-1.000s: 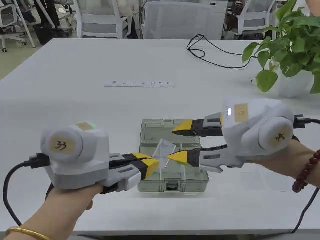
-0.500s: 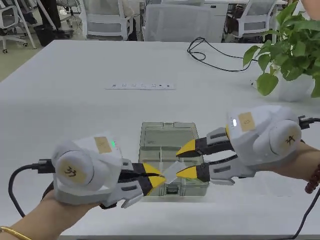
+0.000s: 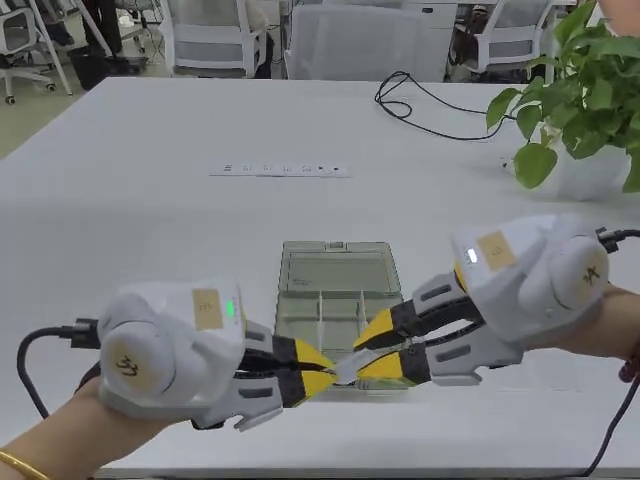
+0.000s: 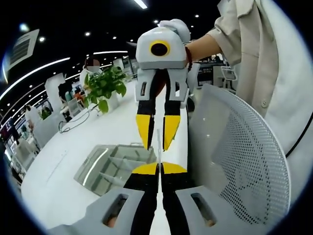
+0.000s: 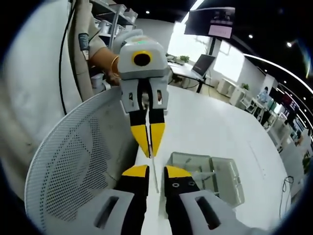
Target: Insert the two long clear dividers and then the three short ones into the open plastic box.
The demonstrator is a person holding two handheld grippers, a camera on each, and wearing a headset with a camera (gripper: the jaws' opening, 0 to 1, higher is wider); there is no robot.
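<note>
Sticker [image 3: 128, 366] "33" marks the left gripper [image 3: 320, 378], fingers [image 3: 306, 358] pinching a clear divider [image 3: 346, 369].

Glossy clear plastic box [image 3: 335, 268]; matt table [image 3: 150, 200].

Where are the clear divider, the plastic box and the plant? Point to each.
clear divider [image 4: 158, 154], left gripper view, its thin edge.
plastic box [image 3: 335, 268], head view, its open lid.
plant [image 3: 575, 70], head view, its leaves.
</note>
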